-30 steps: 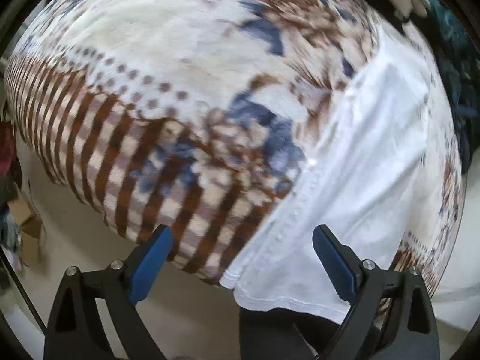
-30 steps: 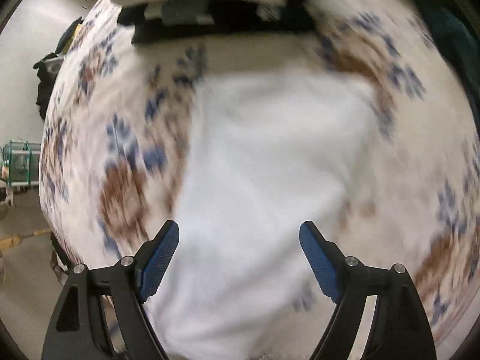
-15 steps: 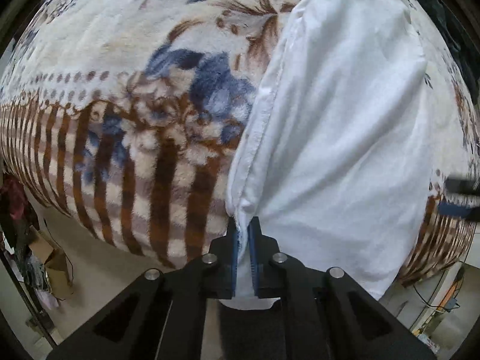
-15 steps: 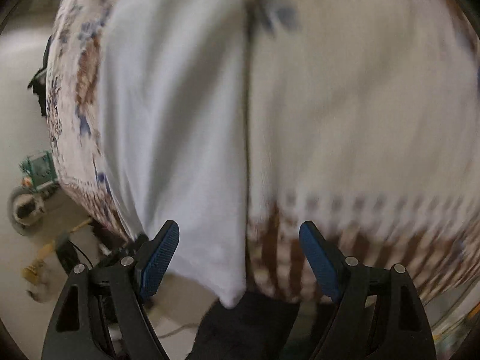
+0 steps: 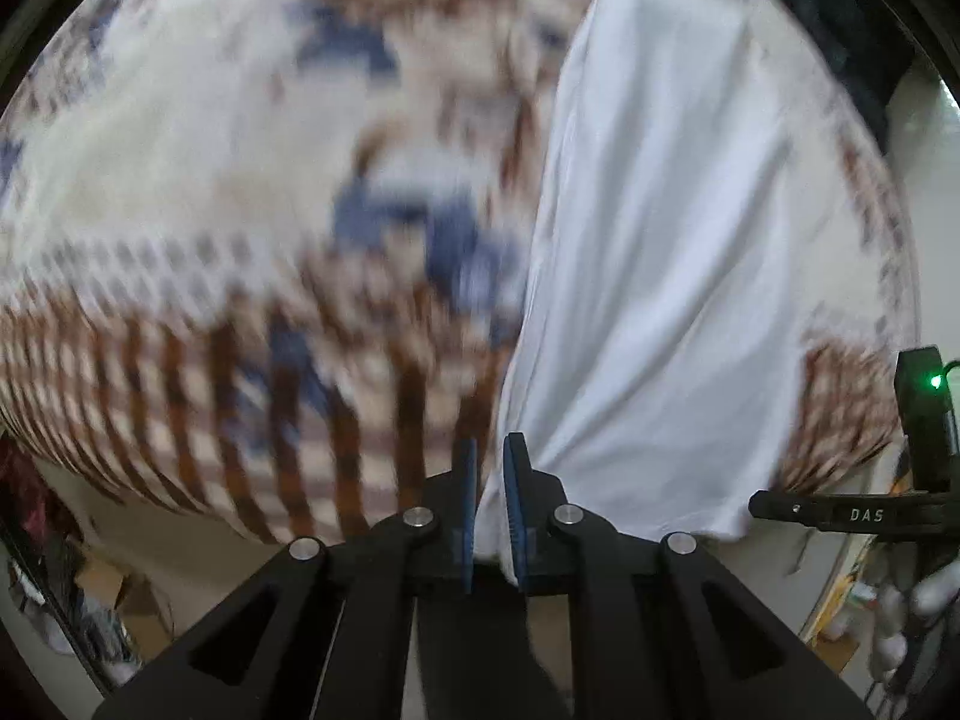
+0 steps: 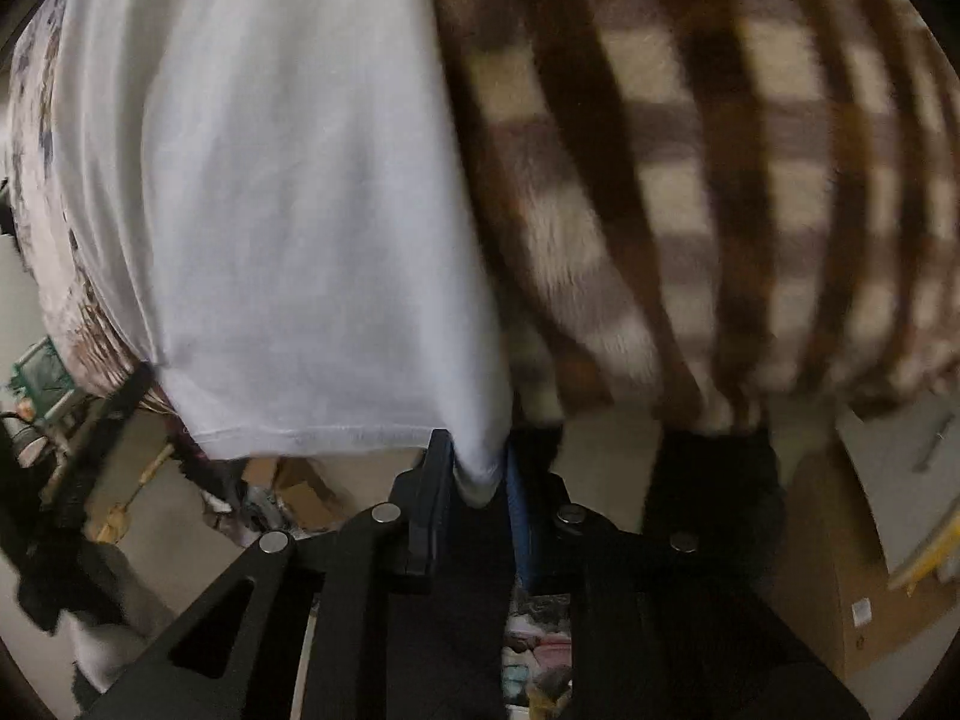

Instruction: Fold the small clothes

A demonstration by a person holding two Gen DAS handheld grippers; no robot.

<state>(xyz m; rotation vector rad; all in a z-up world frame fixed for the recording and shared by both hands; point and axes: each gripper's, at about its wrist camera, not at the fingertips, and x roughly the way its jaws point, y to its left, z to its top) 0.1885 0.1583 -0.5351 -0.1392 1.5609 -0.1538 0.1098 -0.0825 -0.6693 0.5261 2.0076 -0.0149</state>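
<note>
Plush blanket (image 5: 180, 138), cream with blue and brown flowers and a brown checked border, covers the work surface and fills most of both views; floor clutter and a cardboard box (image 6: 840, 570) show past its edge at the bottom of the frames.

Nearest the lens in the left wrist view, the left gripper (image 5: 491, 510) has its blue pads drawn almost together on the near left corner of the white garment (image 5: 660, 252), cloth pinched between them. In the right wrist view, the right gripper (image 6: 474, 480) is likewise nearly closed, with the other near corner bunched between its pads, just beyond the stitched hem (image 6: 324, 437).

Farther up, the garment runs away from both claws as one long, smooth panel over the blanket, its far end out of sight at the top of the frame.

Judging by this, both near corners are secured but no crosswise fold is yet made; carrying the hem toward the far end and any later folds remain
</note>
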